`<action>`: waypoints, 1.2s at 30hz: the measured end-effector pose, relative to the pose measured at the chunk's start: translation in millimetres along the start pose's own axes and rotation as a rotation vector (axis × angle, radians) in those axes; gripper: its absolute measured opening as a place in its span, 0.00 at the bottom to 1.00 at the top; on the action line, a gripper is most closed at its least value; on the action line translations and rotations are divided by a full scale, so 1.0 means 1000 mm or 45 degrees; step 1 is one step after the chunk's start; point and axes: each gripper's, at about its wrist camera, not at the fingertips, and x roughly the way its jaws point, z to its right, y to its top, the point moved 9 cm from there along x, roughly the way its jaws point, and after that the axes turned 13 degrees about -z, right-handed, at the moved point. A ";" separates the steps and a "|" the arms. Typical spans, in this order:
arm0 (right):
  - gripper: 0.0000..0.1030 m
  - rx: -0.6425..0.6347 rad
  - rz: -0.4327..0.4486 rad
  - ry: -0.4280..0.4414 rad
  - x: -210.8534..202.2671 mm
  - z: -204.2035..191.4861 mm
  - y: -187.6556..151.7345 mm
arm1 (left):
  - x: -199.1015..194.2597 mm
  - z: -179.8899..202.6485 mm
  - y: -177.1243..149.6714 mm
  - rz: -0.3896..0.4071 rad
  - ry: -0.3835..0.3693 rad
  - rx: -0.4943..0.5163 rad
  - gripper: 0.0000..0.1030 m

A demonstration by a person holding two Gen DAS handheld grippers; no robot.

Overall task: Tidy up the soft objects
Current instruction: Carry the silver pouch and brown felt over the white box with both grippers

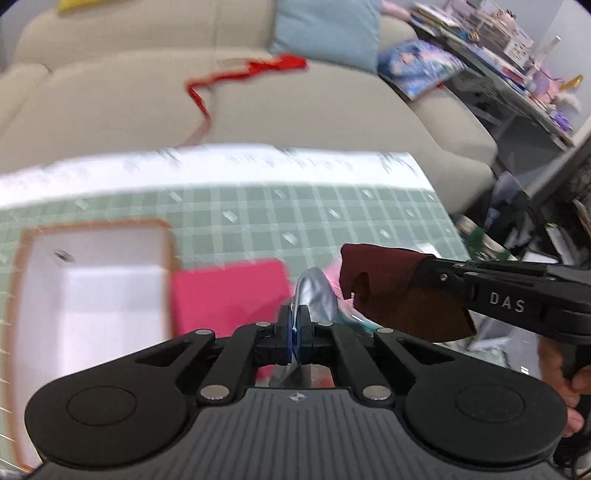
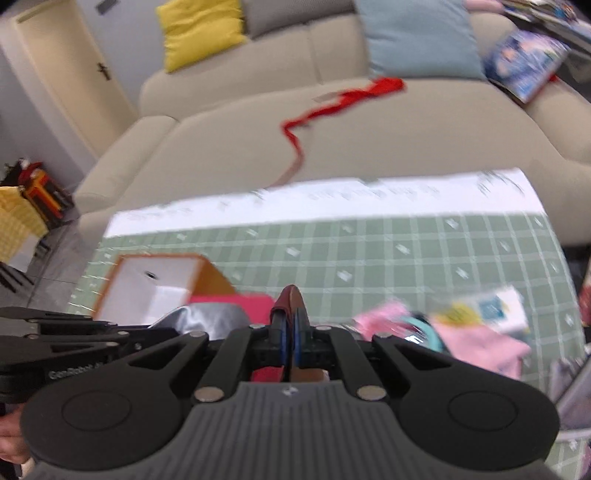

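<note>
My left gripper [image 1: 294,325] is shut on a shiny silver cloth [image 1: 316,295], which rises from between its pads above the table. To its right, my right gripper [image 1: 419,275] comes in from the side, shut on a dark maroon cloth [image 1: 399,291]. In the right wrist view the right gripper [image 2: 290,325] pinches that maroon cloth [image 2: 290,297], and the silver cloth [image 2: 207,319] bulges at the left beside the left gripper's black arms. A bright pink folded cloth [image 1: 229,291] lies by a white box with an orange rim [image 1: 96,295].
A green grid mat [image 1: 332,218] covers the table. Pale pink cloths and packets [image 2: 476,332] lie on its right side. Behind stands a beige sofa [image 1: 129,92] with a red ribbon [image 1: 236,75], a light blue cushion [image 1: 328,29] and a yellow cushion [image 2: 197,33].
</note>
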 end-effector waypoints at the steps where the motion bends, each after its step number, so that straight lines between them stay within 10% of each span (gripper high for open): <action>1: 0.01 -0.008 0.010 0.023 0.000 -0.013 0.004 | -0.008 -0.008 0.001 0.025 0.028 -0.002 0.02; 18: 0.01 -0.294 -0.080 0.217 0.058 -0.212 0.023 | -0.078 -0.162 -0.032 0.148 0.202 -0.221 0.02; 36: 0.01 -0.255 -0.396 -0.030 0.221 -0.197 -0.039 | 0.015 -0.252 -0.060 0.053 0.032 -0.392 0.02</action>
